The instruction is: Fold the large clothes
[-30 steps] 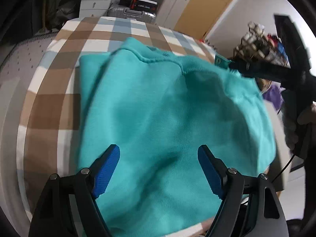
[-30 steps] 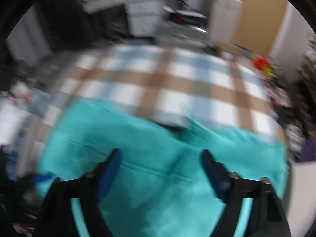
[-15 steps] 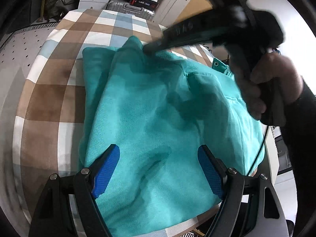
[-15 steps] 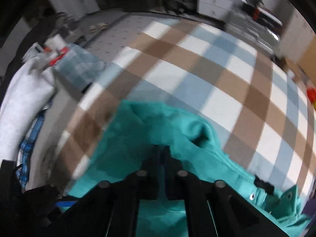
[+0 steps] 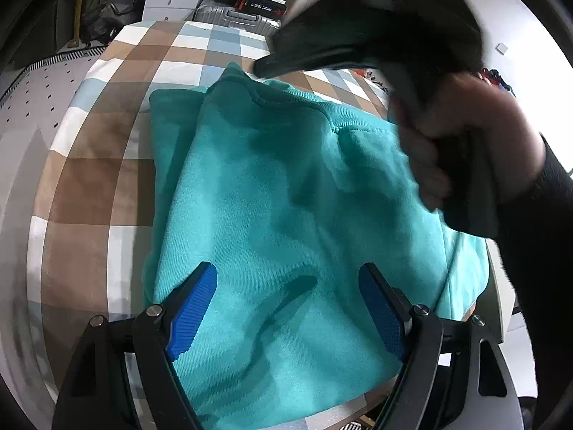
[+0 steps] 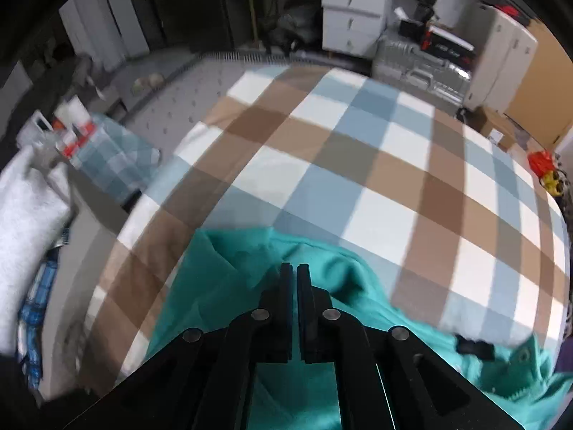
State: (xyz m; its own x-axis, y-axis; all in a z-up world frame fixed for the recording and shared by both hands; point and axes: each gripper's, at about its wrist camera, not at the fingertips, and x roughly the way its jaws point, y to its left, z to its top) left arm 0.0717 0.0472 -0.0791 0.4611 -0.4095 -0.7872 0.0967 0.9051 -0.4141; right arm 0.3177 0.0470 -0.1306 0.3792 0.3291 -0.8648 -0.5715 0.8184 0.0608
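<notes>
Clearly soft stuff — a teal sweatshirt [image 5: 286, 197], thick knit fleece, lying partly folded on a checked cloth [image 6: 358, 165] and filling the centre of the left wrist view from 12 down to 6 o'clock. Looks limp and fairly weighty for a garment; likely to sag and drag rather than hold a shape, not slippery, not fragile. Shows doubled layers along the edge at 9 o'clock, so a pinch there probably catches more than one thickness.

Left gripper [image 5: 286, 308] hovers over the near part of the fabric with jaws wide, blue pads [image 5: 195, 308] clear of the cloth, nothing held. Right gripper [image 6: 294, 268] sits at the far edge of the garment, at 12 o'clock in the left view, jaws brought together to a thin slit; seems pinched on a ridge of teal fabric, though the bite itself hides under the fingers. Gripped by a hand [image 5: 462, 143] in a dark sleeve.

Best holds, by judgement — the ribbed hem or a seam, near a corner, taken deep enough that the heavy knit does not slide out when lifted.
</notes>
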